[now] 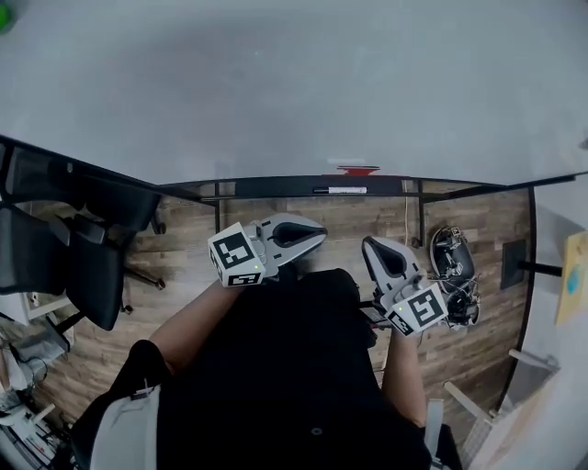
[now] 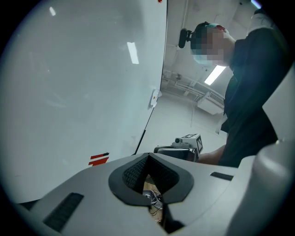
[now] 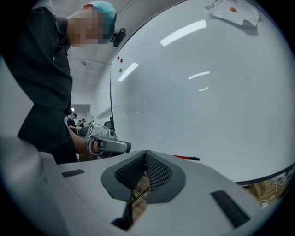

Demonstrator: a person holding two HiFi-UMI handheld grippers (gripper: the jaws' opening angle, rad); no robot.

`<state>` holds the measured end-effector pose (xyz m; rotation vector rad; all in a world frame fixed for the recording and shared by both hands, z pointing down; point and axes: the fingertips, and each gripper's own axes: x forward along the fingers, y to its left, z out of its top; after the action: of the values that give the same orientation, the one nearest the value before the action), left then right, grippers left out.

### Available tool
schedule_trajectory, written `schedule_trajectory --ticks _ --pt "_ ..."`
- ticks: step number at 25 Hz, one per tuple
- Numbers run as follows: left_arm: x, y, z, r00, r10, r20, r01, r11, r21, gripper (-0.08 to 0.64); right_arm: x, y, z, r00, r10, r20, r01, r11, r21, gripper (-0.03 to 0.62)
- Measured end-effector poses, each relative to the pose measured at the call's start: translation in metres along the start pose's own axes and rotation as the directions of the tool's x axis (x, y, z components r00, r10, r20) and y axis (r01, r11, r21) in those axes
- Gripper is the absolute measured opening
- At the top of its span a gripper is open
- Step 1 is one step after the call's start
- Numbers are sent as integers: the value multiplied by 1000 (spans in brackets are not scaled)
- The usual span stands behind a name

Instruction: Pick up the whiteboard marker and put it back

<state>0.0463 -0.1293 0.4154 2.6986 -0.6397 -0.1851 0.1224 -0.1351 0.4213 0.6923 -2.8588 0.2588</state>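
The whiteboard (image 1: 276, 83) filled the top of the head view, w/ a dark tray ledge (image 1: 276, 186) along its lower edge. The whiteboard marker (image 1: 340, 190), white barrel w/ dark ends, lay flat on that ledge, right of centre, well apart from both grippers. Just above it a small red item (image 1: 356, 170) sat at the board's bottom edge; what it was couldn't be told.

The left gripper (image 1: 308, 234) and the right gripper (image 1: 375, 250) hung side by side near the person's dark shirt (image 1: 294, 367), below the ledge, neither touching anything. In the left gripper view the claw (image 2: 148, 157) was pressed together at the tips w/ nothing between. In the right gripper view the claw (image 3: 145, 154) was likewise pressed together and empty.

Below the board the floor (image 1: 184, 239) was wood plank. Black office chairs (image 1: 83, 248) stood at the person's left, and a tangle of cables (image 1: 455, 266) lay on the floor at the right. The right gripper view showed ceiling-light glare on the board, small red and green dots (image 3: 120, 64) near its left edge, and a crumpled pale sheet (image 3: 233, 11) stuck near the top.
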Motion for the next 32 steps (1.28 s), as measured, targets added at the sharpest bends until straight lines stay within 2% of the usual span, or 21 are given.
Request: schedule_trajectory --ticks 2,7,12,18,23,27,32 --pt "1 8 2 1000 8 4 -8 1000 -10 12 6 -7 1 1000 -6 -1 6 1000 -6 17" --pt "8 19 0 1000 13 -13 -13 1000 22 12 18 -24 -2 1000 8 -29 -9 1000 -29 18" --pt "8 37 1 997 72 -4 -72 997 29 12 39 -36 -5 995 73 -67 -78 995 -66 18" --pt "11 60 3 992 130 7 -130 991 25 12 65 -50 -1 979 159 -125 -176 974 -143 18" --pt "8 76 9 986 164 37 -165 986 8 12 83 -60 -10 959 194 -208 -234 953 -189 20" --pt "7 85 7 982 185 26 -185 983 16 12 94 -63 -18 945 206 -252 -267 934 -239 20" --pt "10 92 0 979 204 17 -204 979 5 12 100 -70 -49 901 194 -389 -325 894 -307 20"
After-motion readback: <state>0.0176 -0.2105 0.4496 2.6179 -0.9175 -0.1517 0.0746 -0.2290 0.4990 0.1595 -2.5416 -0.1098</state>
